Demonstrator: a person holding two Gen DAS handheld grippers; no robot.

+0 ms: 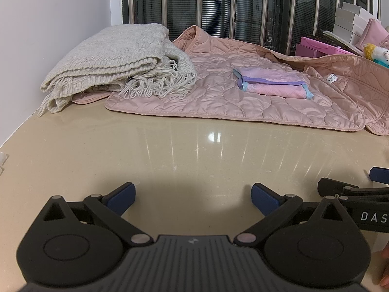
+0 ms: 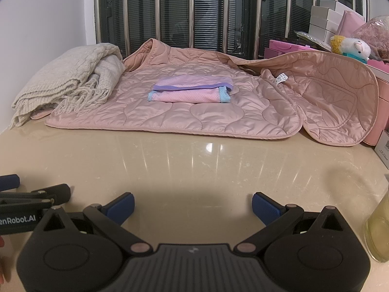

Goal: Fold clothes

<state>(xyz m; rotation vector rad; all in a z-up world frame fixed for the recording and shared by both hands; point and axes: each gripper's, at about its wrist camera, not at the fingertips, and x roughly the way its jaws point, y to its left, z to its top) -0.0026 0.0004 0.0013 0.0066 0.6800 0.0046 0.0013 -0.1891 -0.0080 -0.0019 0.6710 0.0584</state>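
Note:
A pink quilted jacket lies spread on the beige countertop; it also shows in the right wrist view. A small folded pink and purple garment rests on top of it, also seen in the right wrist view. A folded cream knit blanket with fringe sits at the jacket's left, and shows in the right wrist view. My left gripper is open and empty over the bare counter, well short of the jacket. My right gripper is open and empty, beside the left one.
White boxes, pink boxes and a plush toy stand at the back right. A yellowish bottle stands near my right gripper. A white wall runs on the left and a barred window behind.

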